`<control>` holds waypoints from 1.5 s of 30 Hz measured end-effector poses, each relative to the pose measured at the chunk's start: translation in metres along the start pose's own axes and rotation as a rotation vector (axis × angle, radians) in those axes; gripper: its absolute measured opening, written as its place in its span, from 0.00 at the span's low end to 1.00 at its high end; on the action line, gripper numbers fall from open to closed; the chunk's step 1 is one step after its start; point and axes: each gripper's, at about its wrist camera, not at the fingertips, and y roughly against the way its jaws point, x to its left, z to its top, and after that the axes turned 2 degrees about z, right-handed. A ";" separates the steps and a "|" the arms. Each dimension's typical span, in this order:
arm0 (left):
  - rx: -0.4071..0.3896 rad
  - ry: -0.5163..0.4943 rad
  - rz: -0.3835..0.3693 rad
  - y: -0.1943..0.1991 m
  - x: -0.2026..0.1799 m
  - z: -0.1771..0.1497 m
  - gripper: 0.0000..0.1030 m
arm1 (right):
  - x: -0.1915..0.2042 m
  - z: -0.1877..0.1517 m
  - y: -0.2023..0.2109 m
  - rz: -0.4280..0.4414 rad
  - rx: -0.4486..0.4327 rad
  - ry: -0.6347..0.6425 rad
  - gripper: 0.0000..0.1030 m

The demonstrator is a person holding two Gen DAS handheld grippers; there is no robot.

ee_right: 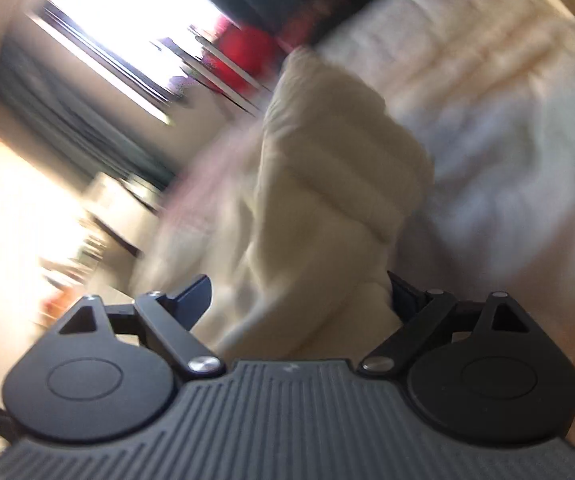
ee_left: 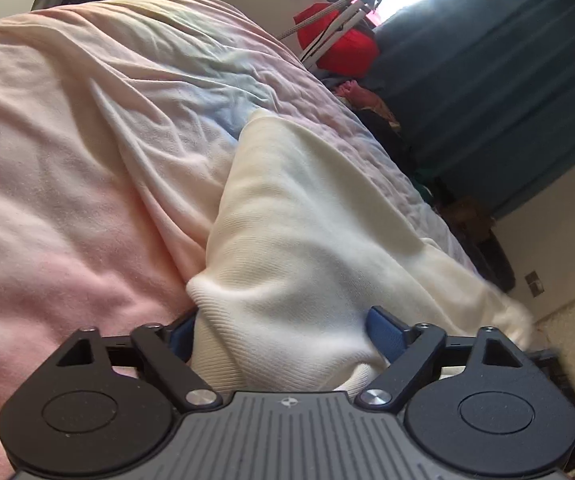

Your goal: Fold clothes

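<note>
A cream knit garment [ee_left: 307,216] lies on a pink and pastel bed cover [ee_left: 67,168], running from my left gripper toward the bed's far right edge. My left gripper [ee_left: 283,332] has its blue-padded fingers wide apart, with a bunched fold of the garment lying between them. In the blurred right wrist view the same cream garment [ee_right: 327,184] bunches up between the spread fingers of my right gripper [ee_right: 299,300], over the bed cover [ee_right: 507,160]. Whether either gripper pinches the cloth is hidden by the fabric.
A red cloth on a white drying rack [ee_left: 339,40] stands past the bed's far side, with a pile of dark clothes [ee_left: 371,108] beside it. A dark blue curtain [ee_left: 507,80] hangs by a bright window [ee_right: 127,20]. Carpeted floor [ee_left: 567,340] lies right of the bed.
</note>
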 end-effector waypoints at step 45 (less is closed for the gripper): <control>0.156 -0.387 -0.361 -0.331 -0.355 -0.080 0.48 | -0.289 0.177 0.116 -0.140 -0.525 -0.275 0.41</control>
